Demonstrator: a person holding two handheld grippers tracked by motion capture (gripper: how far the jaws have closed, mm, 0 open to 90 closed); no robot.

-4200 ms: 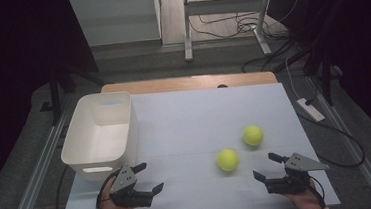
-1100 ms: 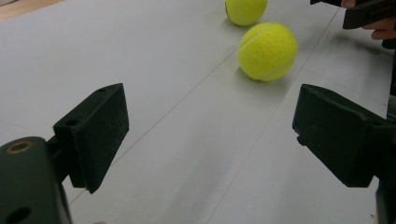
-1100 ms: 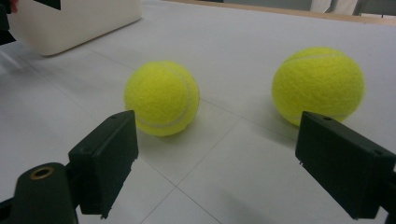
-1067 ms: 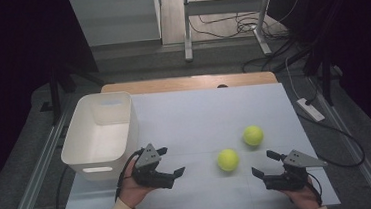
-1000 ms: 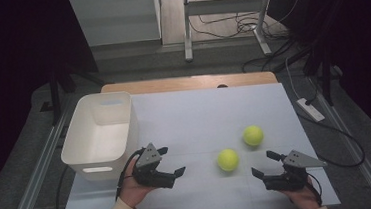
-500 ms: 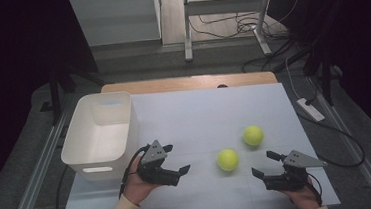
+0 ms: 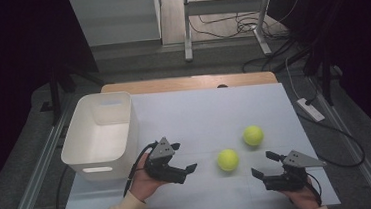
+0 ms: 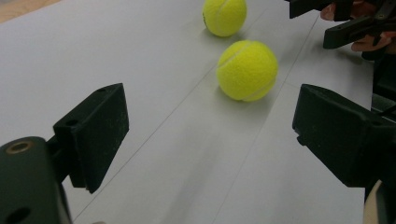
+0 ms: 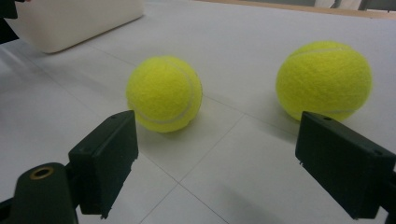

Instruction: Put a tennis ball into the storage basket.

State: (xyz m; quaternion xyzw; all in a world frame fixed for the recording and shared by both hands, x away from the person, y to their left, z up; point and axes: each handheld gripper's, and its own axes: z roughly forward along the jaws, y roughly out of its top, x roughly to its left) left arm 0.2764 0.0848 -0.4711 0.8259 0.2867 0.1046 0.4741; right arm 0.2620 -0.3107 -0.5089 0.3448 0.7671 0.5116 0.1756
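Two yellow tennis balls lie on the white table top (image 7: 199, 108). The nearer ball (image 7: 228, 159) (image 8: 247, 70) (image 9: 164, 93) sits between my two grippers; the farther ball (image 7: 253, 135) (image 8: 224, 16) (image 9: 324, 79) lies behind it to the right. My left gripper (image 7: 184, 157) (image 8: 210, 116) is open, points at the nearer ball from the left, and stops a short way off it. From the front right, my right gripper (image 7: 262, 163) (image 9: 215, 154) faces both balls, open and empty. It appears across the table as the right gripper (image 8: 345, 23) in the left gripper view.
An empty white plastic bin (image 7: 98, 136) (image 9: 70, 18) stands on the table's left side, just left of my left hand. A wooden strip (image 7: 187, 83) runs along the far table edge. Cables and a power strip (image 7: 310, 109) lie on the floor beyond.
My left gripper has moved right and a little up the table, away from the front edge and closer to the nearer ball. The right gripper and both balls have stayed put.
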